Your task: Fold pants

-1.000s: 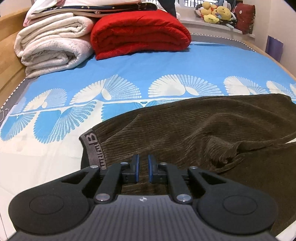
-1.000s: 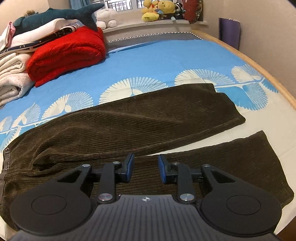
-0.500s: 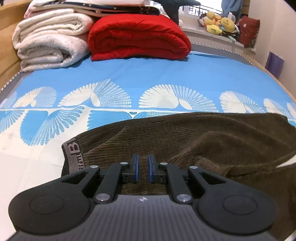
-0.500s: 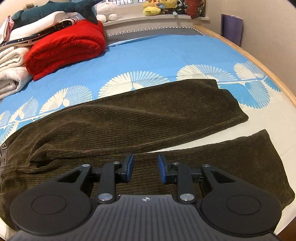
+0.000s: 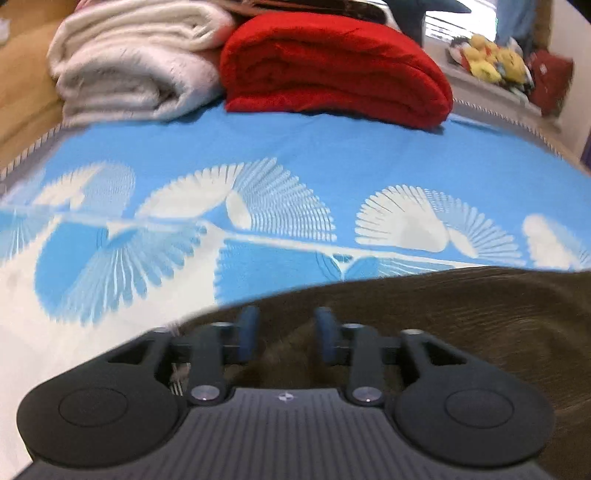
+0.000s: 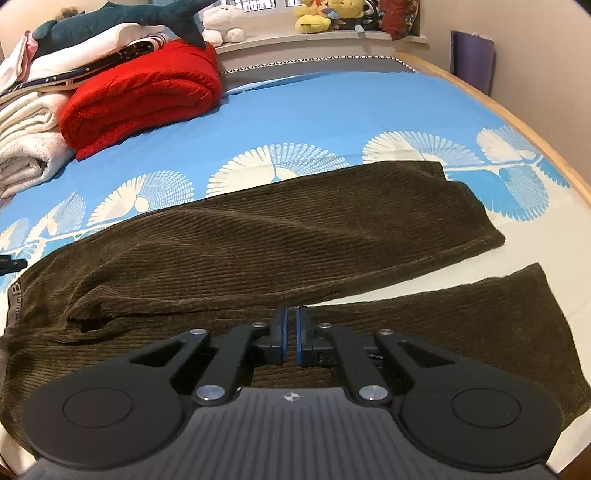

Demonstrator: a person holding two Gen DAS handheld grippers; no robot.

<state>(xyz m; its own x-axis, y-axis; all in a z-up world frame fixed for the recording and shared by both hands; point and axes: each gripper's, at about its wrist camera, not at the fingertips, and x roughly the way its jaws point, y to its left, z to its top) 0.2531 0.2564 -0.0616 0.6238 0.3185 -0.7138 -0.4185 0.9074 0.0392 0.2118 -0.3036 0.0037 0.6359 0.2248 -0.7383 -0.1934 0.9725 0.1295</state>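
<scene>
Dark brown corduroy pants (image 6: pixel 280 243) lie spread across the bed, waistband at the left, two legs reaching right. My right gripper (image 6: pixel 290 338) hovers low over the near leg by the gap between the legs; its blue pads stand nearly together and I see no cloth pinched between them. In the left wrist view, which is blurred, my left gripper (image 5: pixel 288 336) is open over the waist end of the pants (image 5: pixel 461 314), with cloth showing between the pads (image 5: pixel 248 334).
A folded red blanket (image 6: pixel 147 92) and rolled white blankets (image 6: pixel 26 147) are stacked at the far left of the bed. Plush toys (image 6: pixel 317 16) line the windowsill. The wooden bed edge (image 6: pixel 524 125) curves along the right. A blue patterned sheet (image 6: pixel 314 110) covers the bed.
My left gripper has opened and dropped closer to the waist end. My right gripper has closed from open to nearly shut over the near leg.
</scene>
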